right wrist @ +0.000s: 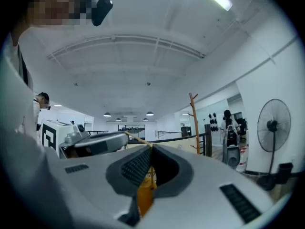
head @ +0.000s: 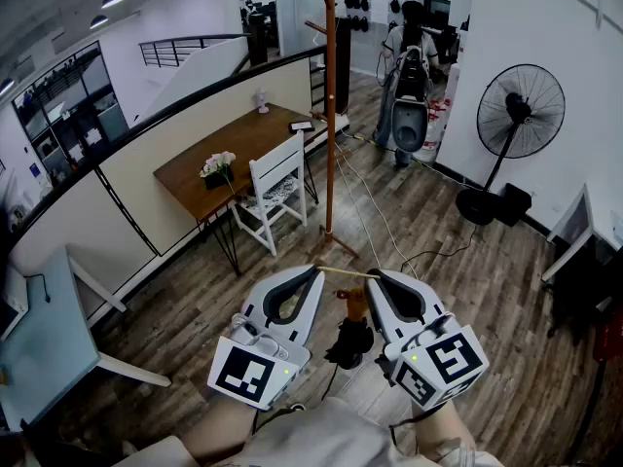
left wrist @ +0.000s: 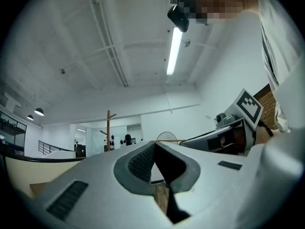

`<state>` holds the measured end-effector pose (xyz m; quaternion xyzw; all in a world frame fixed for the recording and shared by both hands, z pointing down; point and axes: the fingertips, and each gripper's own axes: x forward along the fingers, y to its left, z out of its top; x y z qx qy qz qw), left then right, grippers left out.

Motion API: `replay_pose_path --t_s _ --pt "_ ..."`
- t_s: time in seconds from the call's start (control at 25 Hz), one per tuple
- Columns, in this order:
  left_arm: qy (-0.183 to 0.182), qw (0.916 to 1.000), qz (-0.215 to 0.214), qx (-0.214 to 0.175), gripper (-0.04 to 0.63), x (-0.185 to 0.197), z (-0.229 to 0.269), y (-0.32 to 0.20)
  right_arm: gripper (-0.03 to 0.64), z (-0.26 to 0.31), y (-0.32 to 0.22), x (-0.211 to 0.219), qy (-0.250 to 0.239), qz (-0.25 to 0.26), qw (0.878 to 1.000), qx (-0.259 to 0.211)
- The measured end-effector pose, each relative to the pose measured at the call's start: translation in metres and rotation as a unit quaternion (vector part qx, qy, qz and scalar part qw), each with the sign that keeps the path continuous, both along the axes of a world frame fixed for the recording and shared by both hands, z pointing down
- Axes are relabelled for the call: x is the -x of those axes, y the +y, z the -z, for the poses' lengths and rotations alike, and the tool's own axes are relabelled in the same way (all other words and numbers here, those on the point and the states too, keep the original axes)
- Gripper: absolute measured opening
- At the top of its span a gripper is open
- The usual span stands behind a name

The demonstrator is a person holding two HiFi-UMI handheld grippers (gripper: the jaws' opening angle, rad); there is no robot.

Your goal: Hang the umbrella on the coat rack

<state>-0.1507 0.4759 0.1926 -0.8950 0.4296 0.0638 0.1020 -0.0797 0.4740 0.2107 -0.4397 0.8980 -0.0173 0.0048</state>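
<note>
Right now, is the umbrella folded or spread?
Folded: the umbrella hangs as a compact black bundle under its wooden handle.

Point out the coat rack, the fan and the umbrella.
coat rack [head: 330, 115], head view, on the wooden pole.
fan [head: 517, 111], head view, on the grille's centre.
umbrella [right wrist: 145, 194], right gripper view, on the yellowish handle.

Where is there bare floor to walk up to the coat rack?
Bare floor lies right of the coat rack, up to the fan. Left is crowded: white chair and table. Cables cross by its base.
</note>
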Motion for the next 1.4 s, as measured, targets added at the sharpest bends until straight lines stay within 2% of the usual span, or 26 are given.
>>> replay_pose_path --t_s 0.16,0.32,0.76,1.08,1.4 --pt "-0.004 1.0000 0.002 -0.005 0.000 -0.009 -0.002 0.002 0.011 -0.005 0.001 -0.009 -0.028 0.010 1.000 0.009" --pt "0.004 1.0000 0.006 0.000 0.001 -0.015 0.000 0.001 0.010 -0.005 -0.002 -0.014 -0.023 0.016 1.000 0.010" --pt "-0.015 0.9996 0.023 0.006 0.002 -0.039 -0.018 -0.006 0.011 -0.019 -0.010 -0.038 -0.019 0.030 0.999 0.011" --pt "-0.029 0.9995 0.008 0.010 0.002 -0.056 -0.028 -0.016 0.011 -0.028 -0.023 -0.055 -0.030 0.019 0.999 0.017" --pt "-0.025 0.9997 -0.006 0.001 0.001 -0.063 -0.028 -0.055 0.010 -0.032 -0.064 -0.062 -0.031 0.002 0.999 0.015"
